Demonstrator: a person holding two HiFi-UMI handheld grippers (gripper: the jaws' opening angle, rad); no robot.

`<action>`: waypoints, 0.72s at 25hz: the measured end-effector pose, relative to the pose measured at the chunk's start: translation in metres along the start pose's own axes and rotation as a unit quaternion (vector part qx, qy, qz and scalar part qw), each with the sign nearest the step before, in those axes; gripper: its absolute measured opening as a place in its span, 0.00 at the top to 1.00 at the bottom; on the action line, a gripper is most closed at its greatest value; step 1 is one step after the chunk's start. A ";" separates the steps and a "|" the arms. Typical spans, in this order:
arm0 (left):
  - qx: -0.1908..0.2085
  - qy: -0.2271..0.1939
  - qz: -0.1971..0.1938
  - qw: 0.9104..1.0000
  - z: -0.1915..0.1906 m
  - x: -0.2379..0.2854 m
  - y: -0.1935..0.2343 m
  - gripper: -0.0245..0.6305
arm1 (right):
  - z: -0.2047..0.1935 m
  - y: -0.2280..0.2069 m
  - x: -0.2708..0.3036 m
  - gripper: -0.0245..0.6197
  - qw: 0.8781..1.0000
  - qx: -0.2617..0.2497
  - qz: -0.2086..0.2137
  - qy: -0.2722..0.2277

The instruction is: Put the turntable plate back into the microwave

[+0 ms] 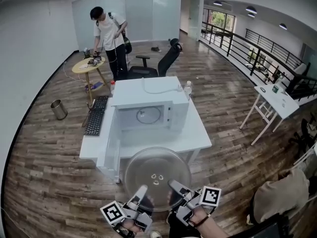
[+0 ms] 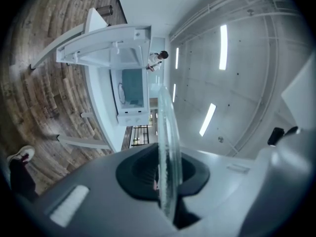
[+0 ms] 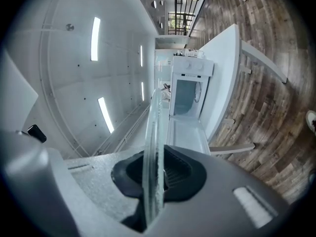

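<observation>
Left gripper (image 1: 140, 191) and right gripper (image 1: 174, 186) jaws both clamp the plate (image 1: 157, 175) at its near rim. You hold it in mid-air before the open microwave (image 1: 148, 114) on the bench (image 1: 198, 135). Keep it level, slide it straight in, centre it.

A black keyboard (image 1: 96, 115) lies at the left end of the white surface (image 1: 200, 133). A clear bottle (image 1: 187, 89) stands at its far right, a smaller red-capped bottle (image 1: 112, 87) at its far left. On the wooden floor (image 1: 44, 172) to the left stands a metal bin (image 1: 59, 109). Farther off, a person (image 1: 110, 33) stands beside a round yellow table (image 1: 81, 67), near a black office chair (image 1: 166, 61). A white folding table (image 1: 277, 100) stands at the right, near a dark railing (image 1: 237, 46).
</observation>
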State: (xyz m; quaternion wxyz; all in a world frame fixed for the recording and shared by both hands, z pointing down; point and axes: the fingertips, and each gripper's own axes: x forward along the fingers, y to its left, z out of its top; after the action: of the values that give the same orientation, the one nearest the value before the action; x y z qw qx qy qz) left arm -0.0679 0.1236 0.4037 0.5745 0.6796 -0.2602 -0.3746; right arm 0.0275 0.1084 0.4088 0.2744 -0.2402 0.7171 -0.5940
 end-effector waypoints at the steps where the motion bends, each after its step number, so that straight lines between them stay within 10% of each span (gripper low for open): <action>1: 0.000 -0.001 0.001 1.000 0.003 0.004 0.003 0.92 | 0.004 -0.003 0.004 0.92 1.000 0.003 0.000 0.001; 18: 0.017 -0.045 0.015 0.999 0.083 0.113 0.032 0.91 | 0.109 -0.029 0.104 0.92 0.999 0.008 0.004 0.052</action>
State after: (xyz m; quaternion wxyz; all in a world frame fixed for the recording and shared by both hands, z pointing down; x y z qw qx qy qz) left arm -0.0671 -0.0200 0.4060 0.5558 0.6680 -0.3022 -0.3918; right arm 0.0260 -0.0448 0.4107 0.2409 -0.2039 0.7266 -0.6103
